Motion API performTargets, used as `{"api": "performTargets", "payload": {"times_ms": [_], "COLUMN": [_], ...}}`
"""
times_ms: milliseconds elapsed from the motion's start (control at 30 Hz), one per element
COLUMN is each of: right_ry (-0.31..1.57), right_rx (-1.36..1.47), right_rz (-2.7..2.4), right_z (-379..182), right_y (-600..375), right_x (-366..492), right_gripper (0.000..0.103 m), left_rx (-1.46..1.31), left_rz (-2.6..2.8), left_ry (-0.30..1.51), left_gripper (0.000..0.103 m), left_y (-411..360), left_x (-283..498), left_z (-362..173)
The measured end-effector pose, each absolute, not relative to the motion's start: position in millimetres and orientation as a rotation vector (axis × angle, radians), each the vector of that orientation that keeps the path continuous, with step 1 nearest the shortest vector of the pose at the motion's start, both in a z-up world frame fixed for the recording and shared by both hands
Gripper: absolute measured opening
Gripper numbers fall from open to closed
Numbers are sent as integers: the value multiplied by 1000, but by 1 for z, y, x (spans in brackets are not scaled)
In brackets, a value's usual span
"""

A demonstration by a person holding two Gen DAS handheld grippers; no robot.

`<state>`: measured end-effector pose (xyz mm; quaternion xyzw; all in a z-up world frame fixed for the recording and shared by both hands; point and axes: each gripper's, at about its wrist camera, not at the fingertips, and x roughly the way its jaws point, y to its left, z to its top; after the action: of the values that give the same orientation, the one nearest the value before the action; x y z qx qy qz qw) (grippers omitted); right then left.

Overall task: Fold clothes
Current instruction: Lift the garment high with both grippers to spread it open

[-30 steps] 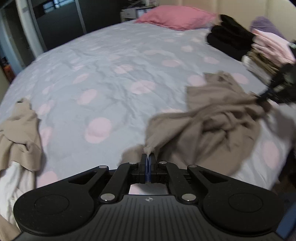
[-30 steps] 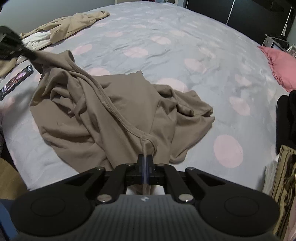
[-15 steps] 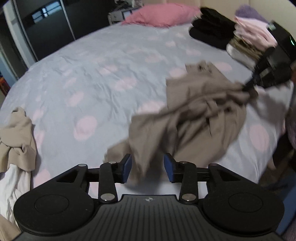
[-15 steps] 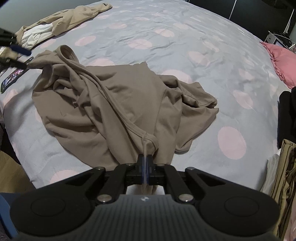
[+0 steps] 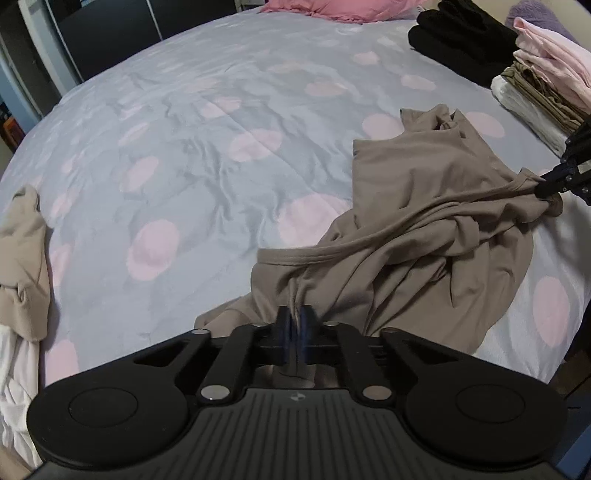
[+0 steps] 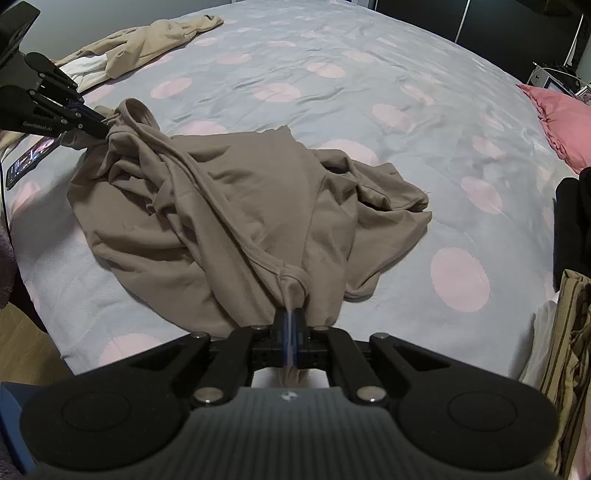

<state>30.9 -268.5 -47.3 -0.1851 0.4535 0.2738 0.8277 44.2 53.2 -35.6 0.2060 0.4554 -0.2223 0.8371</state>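
Regripping lower on the crumpled taupe cotton top (image 5: 424,221), the left gripper (image 5: 294,326) has apparently clamped its hem; the right gripper (image 6: 290,325) stays clamped on the neckline, garment bunched on the dotted grey bedspread (image 5: 184,147), ready for spreading.

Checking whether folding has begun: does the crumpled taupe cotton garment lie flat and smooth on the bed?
No, the crumpled taupe cotton garment is bunched in twisted folds on the grey pink-dotted bedspread.

Left wrist view. The left hand-held gripper (image 5: 294,326) was clamped on a fold of the taupe garment (image 5: 424,236), which lay crumpled on the dotted bedspread (image 5: 192,122) — its far edge pinched by the right hand-held gripper (image 5: 543,190). Folded stacks (image 5: 532,74) sat beyond — a pink pillow (image 5: 332,5) farther back.
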Motion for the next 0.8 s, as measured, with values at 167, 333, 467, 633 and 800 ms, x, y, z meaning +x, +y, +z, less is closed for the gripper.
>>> {"api": "performTargets", "payload": {"times_ms": [167,333,467,633,800], "right_ry": [905,727,505,214,-66], "right_rx": [-405,-388,-415,-411,-389], "right_rz": [557,478,413,320,212], "right_z": [-37,4,57,155,251], "right_y": [-269,-271,-265,-262,-260], "right_x": [30,31,25,12,-17], "right_gripper": [3,2,2,2,2], "left_rx": [379,274,203,171,129], "left_rz": [-446,-388,-342,-306,-286], "left_ry": [876,744,624,427,134], "left_gripper": [1,0,0,0,0], "left_y": [62,83,100,108,106], "left_x": [37,30,21,-5,-56], "left_z": [-4,49,104,187,278]}}
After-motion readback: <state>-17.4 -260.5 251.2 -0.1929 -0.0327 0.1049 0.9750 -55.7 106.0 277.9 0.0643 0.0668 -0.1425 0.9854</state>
